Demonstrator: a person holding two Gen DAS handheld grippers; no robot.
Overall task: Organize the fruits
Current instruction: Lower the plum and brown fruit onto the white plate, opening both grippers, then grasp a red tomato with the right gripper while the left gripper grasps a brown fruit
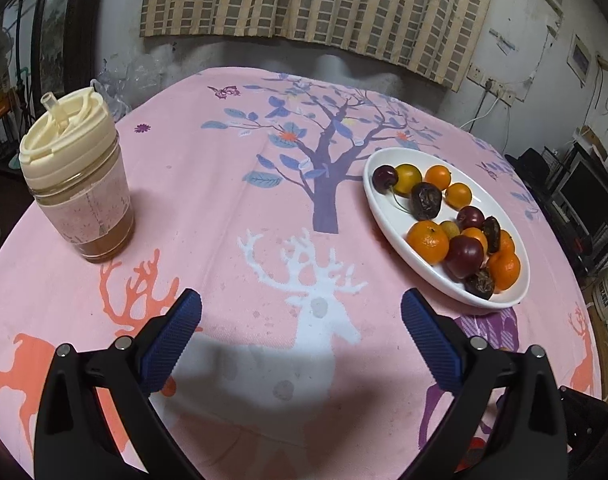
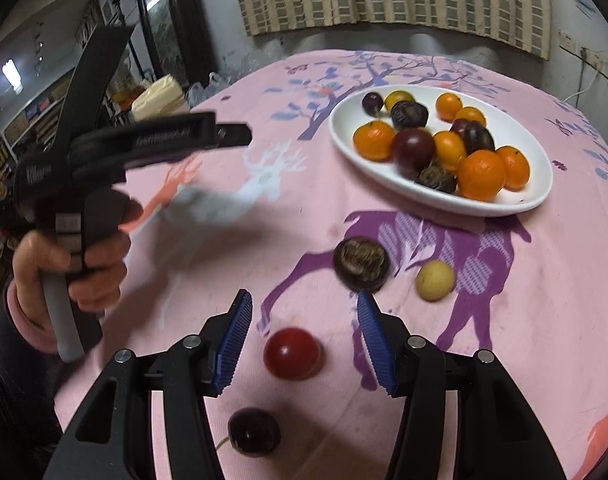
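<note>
A white oval plate (image 1: 388,216) (image 2: 344,136) holds several oranges, dark cherries and wrinkled dark fruits. On the pink tablecloth in the right wrist view lie a red cherry tomato (image 2: 291,353), a dark cherry (image 2: 254,432), a dark round fruit (image 2: 361,263) and a small yellow fruit (image 2: 435,280). My right gripper (image 2: 304,304) is open and empty, above the tomato. My left gripper (image 1: 302,302) is open and empty over the white deer print; it also shows in the right wrist view (image 2: 240,133), held by a hand.
A jar with a cream lid and straw (image 1: 78,184) stands at the table's left. The round table's edge curves around. A wall with a checked curtain (image 1: 316,0) is behind; shelves and clutter sit at both sides.
</note>
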